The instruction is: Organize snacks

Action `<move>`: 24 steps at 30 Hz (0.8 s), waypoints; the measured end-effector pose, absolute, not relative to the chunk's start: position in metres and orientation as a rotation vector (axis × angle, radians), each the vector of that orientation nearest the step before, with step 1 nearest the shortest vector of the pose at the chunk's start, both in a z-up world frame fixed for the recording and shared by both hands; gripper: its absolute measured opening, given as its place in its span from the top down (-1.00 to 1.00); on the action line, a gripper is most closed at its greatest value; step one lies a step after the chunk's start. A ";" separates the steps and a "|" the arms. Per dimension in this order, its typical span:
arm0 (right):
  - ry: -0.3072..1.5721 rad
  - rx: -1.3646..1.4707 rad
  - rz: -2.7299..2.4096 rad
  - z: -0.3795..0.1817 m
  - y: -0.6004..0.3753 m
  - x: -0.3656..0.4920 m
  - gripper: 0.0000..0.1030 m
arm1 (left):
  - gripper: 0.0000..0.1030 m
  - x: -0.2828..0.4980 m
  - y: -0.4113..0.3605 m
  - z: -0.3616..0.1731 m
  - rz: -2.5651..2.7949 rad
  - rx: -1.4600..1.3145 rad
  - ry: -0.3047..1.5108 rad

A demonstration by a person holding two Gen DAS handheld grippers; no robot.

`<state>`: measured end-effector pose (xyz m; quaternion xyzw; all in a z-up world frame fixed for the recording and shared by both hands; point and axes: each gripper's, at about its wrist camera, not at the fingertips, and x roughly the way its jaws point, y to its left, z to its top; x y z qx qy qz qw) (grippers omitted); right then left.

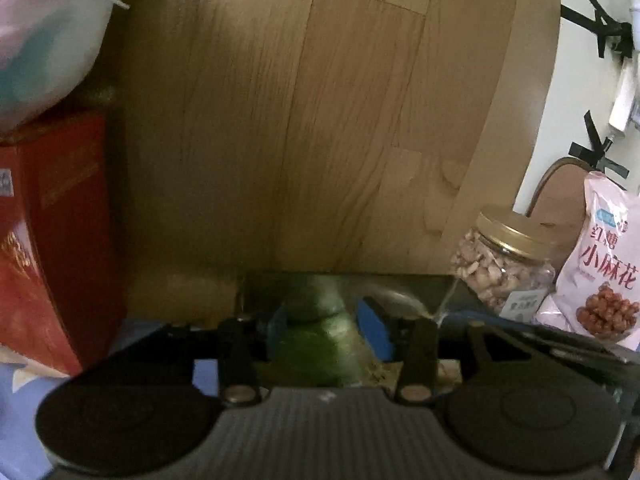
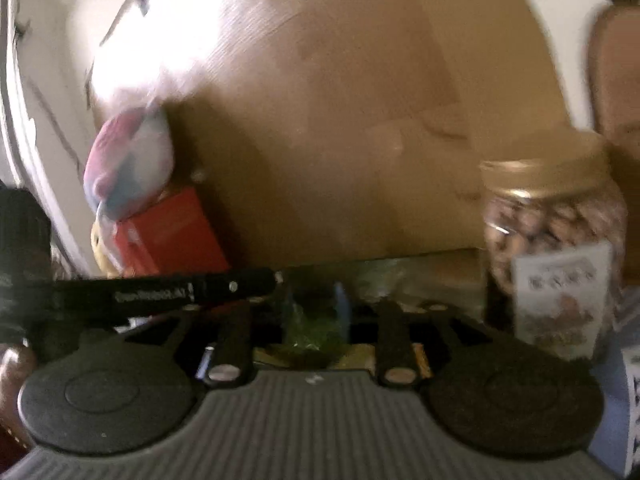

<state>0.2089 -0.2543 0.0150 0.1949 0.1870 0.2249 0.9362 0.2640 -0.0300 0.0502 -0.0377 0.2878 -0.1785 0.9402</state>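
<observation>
Left wrist view: left gripper (image 1: 326,320) tilts downward, clasping a green packet (image 1: 316,340); right gripper's hold unclear.

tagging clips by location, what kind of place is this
Probably a home, a snack shelf or tabletop against a wood-grain panel: a gold-lidded jar of nuts, a pink snack bag and a red box sit along it.

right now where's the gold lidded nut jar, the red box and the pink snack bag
gold-lidded clear nut jar (image 1: 505,258): left wrist view, on its clear wall of nuts
red cardboard box (image 1: 60,240): left wrist view, on its front face
pink printed snack bag (image 1: 604,264): left wrist view, on its printed front
</observation>
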 end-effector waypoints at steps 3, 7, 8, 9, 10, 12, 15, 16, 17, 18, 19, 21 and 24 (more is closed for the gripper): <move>0.384 0.433 0.454 0.016 -0.274 0.211 0.40 | 0.20 0.251 -0.021 0.050 -0.368 -0.121 0.567; 0.399 0.507 0.480 0.026 -0.296 0.203 0.40 | 0.20 0.231 -0.008 0.055 -0.387 -0.165 0.592; 0.408 0.500 0.482 0.029 -0.300 0.198 0.40 | 0.20 0.224 -0.005 0.057 -0.404 -0.171 0.595; 0.422 0.486 0.484 0.030 -0.303 0.190 0.40 | 0.20 0.218 -0.003 0.058 -0.421 -0.173 0.601; 0.437 0.473 0.486 0.029 -0.312 0.182 0.40 | 0.20 0.212 -0.003 0.059 -0.443 -0.170 0.610; 0.486 0.443 0.473 0.023 -0.325 0.163 0.40 | 0.20 0.201 -0.009 0.056 -0.496 -0.167 0.648; 0.569 0.425 0.444 0.004 -0.339 0.140 0.40 | 0.20 0.195 -0.029 0.039 -0.544 -0.181 0.777; 0.595 0.424 0.431 -0.005 -0.344 0.134 0.40 | 0.20 0.195 -0.036 0.031 -0.557 -0.195 0.828; 0.619 0.425 0.414 -0.012 -0.346 0.132 0.40 | 0.20 0.196 -0.042 0.023 -0.564 -0.207 0.871; 0.643 0.434 0.397 -0.021 -0.347 0.131 0.40 | 0.20 0.196 -0.047 0.016 -0.561 -0.214 0.898; 0.668 0.453 0.389 -0.028 -0.351 0.131 0.40 | 0.20 0.198 -0.054 0.010 -0.548 -0.212 0.914; 0.733 0.538 0.385 -0.047 -0.355 0.133 0.40 | 0.14 0.204 -0.065 0.002 -0.539 -0.190 0.926; 0.761 0.634 0.420 -0.058 -0.356 0.128 0.39 | -0.06 0.212 -0.077 -0.001 -0.522 -0.145 0.906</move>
